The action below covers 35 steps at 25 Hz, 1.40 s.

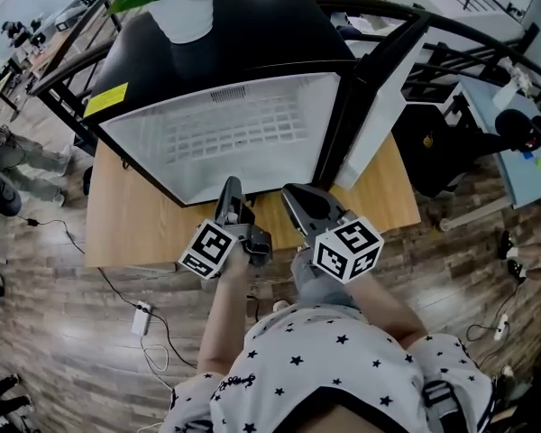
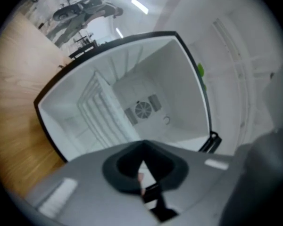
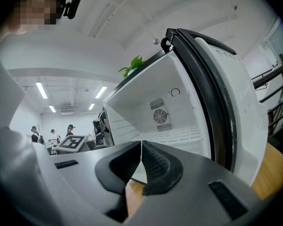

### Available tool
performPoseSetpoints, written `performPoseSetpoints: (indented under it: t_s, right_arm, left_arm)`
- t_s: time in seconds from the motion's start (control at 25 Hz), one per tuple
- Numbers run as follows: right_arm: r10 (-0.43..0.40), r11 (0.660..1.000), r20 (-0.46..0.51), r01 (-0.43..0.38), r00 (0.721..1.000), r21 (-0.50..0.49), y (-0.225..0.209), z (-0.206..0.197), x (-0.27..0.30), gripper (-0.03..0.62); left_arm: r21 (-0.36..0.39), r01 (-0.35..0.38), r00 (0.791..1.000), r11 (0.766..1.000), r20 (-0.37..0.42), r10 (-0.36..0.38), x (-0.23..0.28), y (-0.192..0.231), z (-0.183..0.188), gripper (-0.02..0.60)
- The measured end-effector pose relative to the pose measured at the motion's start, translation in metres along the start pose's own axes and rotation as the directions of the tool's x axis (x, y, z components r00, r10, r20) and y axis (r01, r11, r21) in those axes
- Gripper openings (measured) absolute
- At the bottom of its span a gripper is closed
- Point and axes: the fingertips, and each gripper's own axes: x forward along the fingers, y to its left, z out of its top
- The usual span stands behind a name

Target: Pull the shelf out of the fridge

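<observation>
A small black fridge (image 1: 252, 43) stands on a wooden table (image 1: 131, 215) with its door (image 1: 379, 97) swung open to the right. Inside its white cavity lies a white wire shelf (image 1: 239, 129), also in the left gripper view as shelf (image 2: 104, 114) and in the right gripper view as shelf (image 3: 181, 134). My left gripper (image 1: 229, 186) is shut and holds nothing, just in front of the fridge opening, apart from the shelf. My right gripper (image 1: 288, 193) is beside it, jaws closed together on nothing, near the door hinge side.
A potted plant (image 1: 182, 12) sits on the fridge top. A black metal frame (image 1: 451, 43) runs behind and to the right. A power strip (image 1: 142, 318) with a cable lies on the floor at the left. People (image 3: 52, 135) stand far back.
</observation>
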Motion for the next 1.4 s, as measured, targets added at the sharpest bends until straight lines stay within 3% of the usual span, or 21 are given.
performPoseSetpoints:
  t_s: [0.32,0.52,0.92,1.4]
  right_arm:
    - [-0.005,1.0,0.003,0.005,1.0,0.005,-0.011,-0.009,-0.003,0.021]
    - [-0.002,1.0,-0.01,0.003,1.0,0.007,-0.018,-0.01,0.002,0.021]
    - [0.011,1.0,-0.027,-0.011,1.0,-0.002,-0.028,-0.013,0.019,0.021]
    - [-0.005,1.0,-0.026,0.005,1.0,0.005,-0.045,-0.01,0.029,0.021]
  left_arm:
    - [-0.149,0.015,0.999,0.989,0.035,-0.01,0.024,0.018,0.002,0.013]
    - [-0.228,0.042,0.998,0.973,0.056,-0.03,0.039,0.023,0.007,0.072]
    - [-0.341,0.041,0.994,0.939,0.108,-0.004,0.066,0.038,0.01,0.166]
    - [-0.419,0.046,0.992,0.907,0.125,0.007,0.104,0.053,0.017,0.184]
